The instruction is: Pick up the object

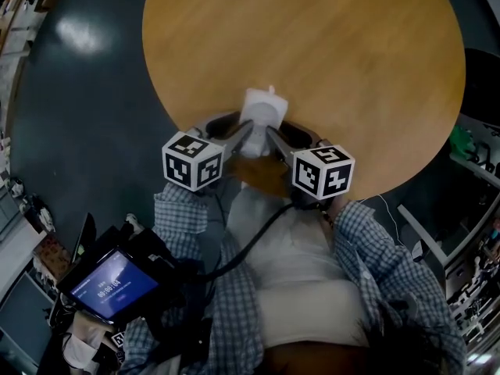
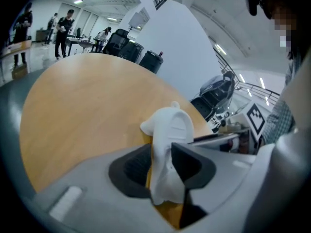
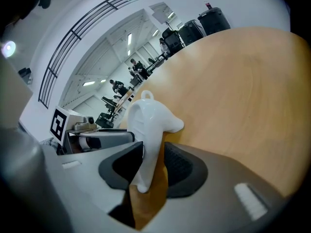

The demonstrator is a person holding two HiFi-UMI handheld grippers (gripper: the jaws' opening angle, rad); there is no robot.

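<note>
A smooth white moulded object [image 1: 263,109] with a small loop on top stands upright at the near edge of the round wooden table [image 1: 328,45]. My left gripper [image 1: 247,137] comes in from the left and my right gripper [image 1: 273,139] from the right, and both meet at its lower part. In the left gripper view the white object [image 2: 167,140] is pinched between the dark pads of the left gripper [image 2: 163,171]. The right gripper view shows the white object [image 3: 148,123] squeezed by the right gripper [image 3: 153,166]. Whether its base touches the table is hidden.
Dark floor [image 1: 86,116] surrounds the table. A lit tablet [image 1: 113,287] hangs at the person's left hip. Shelving [image 1: 476,162] stands at the right. Black office chairs [image 2: 124,45] and several distant people [image 2: 63,25] are beyond the table's far edge.
</note>
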